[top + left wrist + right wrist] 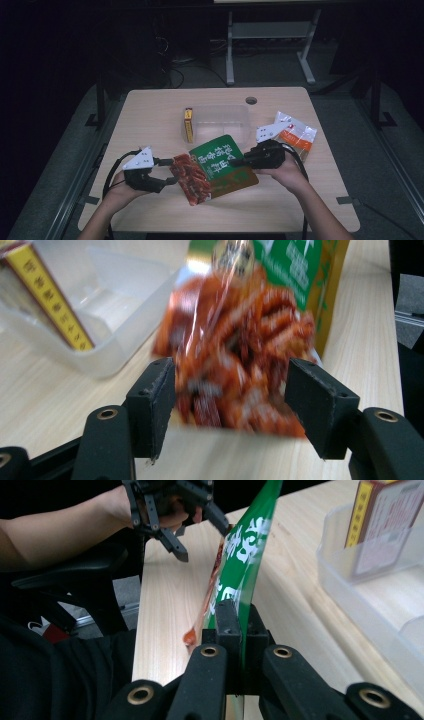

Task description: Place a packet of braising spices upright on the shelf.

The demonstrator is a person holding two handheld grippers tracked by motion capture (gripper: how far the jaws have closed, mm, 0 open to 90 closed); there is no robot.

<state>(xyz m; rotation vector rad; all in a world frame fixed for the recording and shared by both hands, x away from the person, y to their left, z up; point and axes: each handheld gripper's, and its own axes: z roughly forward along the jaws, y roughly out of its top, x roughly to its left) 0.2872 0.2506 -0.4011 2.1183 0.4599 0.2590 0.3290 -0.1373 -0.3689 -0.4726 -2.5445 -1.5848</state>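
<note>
The right gripper [235, 630] is pinched tight on an edge of the green snack bag [222, 162], holding it tilted just above the tabletop [150, 115] in front of the clear plastic container [220, 120]. The left gripper [230, 400] stands spread around the red snack packet [235, 355] without clamping it. Both pouches look light, soft and slick, so a sealed edge seems the safest hold

We seem to be in a lab or test room: a plain light-wood desk [150, 107] stands on grey carpet in a dark space. At twelve o'clock behind it, loose cables [172, 75] trail beside a bare metal frame [270, 45].
</note>
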